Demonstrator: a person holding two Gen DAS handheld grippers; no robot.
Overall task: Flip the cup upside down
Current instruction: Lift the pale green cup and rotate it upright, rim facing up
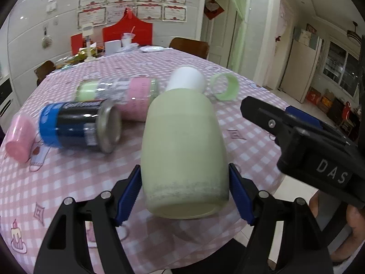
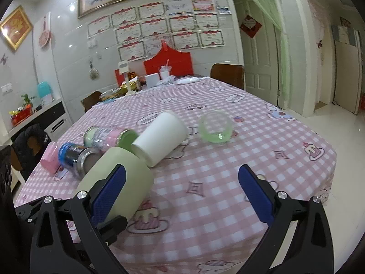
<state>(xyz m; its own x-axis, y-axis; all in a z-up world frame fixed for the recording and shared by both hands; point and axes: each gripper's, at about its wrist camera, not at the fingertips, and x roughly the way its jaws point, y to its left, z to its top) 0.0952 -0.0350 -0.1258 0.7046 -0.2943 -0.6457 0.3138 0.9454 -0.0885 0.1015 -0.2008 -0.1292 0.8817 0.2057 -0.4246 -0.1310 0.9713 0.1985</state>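
A matte pale green cup is held tilted above the pink checked table, its base toward the left camera. My left gripper is shut on its lower body, one blue pad on each side. The same cup shows at the lower left of the right wrist view. My right gripper is open and empty above the table, just right of the cup; its black body shows at the right of the left wrist view.
A white cup, a clear green glass cup, a blue-lidded dark jar, a pink and green bottle and a small pink cup lie on the table. Clutter and chairs stand at the far side.
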